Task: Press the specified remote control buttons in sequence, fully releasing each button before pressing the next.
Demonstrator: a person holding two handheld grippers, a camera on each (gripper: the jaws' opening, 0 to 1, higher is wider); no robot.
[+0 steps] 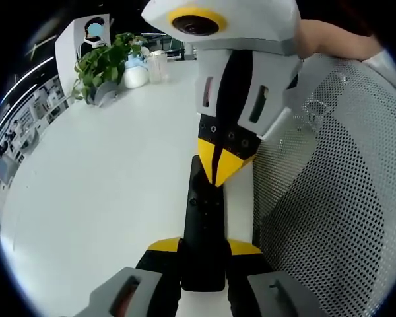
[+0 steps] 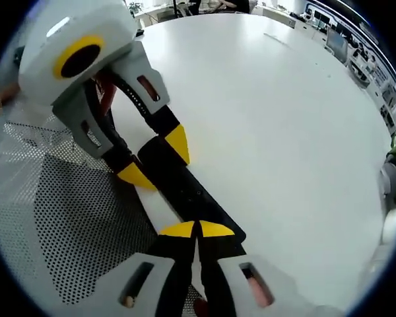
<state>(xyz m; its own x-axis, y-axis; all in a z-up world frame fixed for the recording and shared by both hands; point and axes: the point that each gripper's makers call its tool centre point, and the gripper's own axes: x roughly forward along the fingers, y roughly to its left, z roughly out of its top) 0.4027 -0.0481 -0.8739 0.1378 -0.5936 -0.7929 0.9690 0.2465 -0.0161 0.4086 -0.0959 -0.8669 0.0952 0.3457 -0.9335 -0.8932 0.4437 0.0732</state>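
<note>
We see the long black remote control (image 1: pixel 202 231) clenched between our left tool (image 1: pixel 204 247) tips above the white surface (image 1: pixel 105 191); our closed right tool (image 2: pixel 197 230) presses its face.

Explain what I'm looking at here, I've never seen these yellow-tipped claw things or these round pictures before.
These are two hand-held grippers, each carrying a fisheye camera that looks along its own jaws. In the left gripper view, the left gripper rises from the bottom with its yellow-tipped jaws closed on the sides of a long black remote control. The right gripper comes down from above, its tips together on the remote's buttons. The right gripper view shows the same meeting from the opposite end. Everything sits over a round white table, next to a grey mesh chair back. At the table's far edge stand a green potted plant and a white jar.
</note>
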